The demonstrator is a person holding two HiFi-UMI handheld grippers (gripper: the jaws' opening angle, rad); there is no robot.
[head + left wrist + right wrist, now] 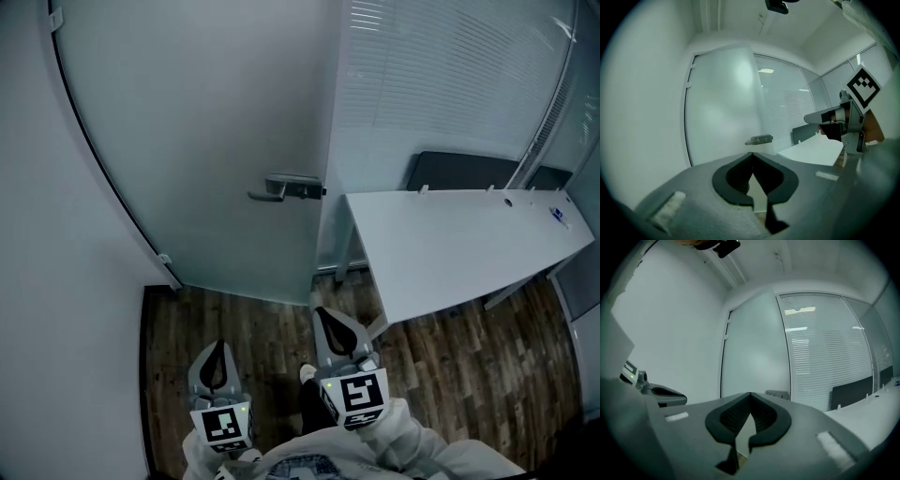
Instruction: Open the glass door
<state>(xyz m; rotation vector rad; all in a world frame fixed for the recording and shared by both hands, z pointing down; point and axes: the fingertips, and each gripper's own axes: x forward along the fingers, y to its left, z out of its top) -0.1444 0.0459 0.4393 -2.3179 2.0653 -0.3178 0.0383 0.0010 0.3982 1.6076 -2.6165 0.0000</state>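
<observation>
The frosted glass door [216,131] stands closed ahead of me, framed in black. Its metal lever handle [284,188] sits at the door's right edge and points left. The handle [759,139] also shows in the left gripper view, and as a handle [778,393] just past the jaw tips in the right gripper view. My left gripper [218,344] is shut and empty, low over the floor, well short of the door. My right gripper [321,312] is shut and empty too, a little further forward, below the handle and apart from it.
A white table [469,248] stands close on the right, its corner near the right gripper. A dark chair back [459,172] is behind it. Glass wall with blinds [441,75] right of the door. A plain wall [47,281] closes the left. Wood floor [253,328] below.
</observation>
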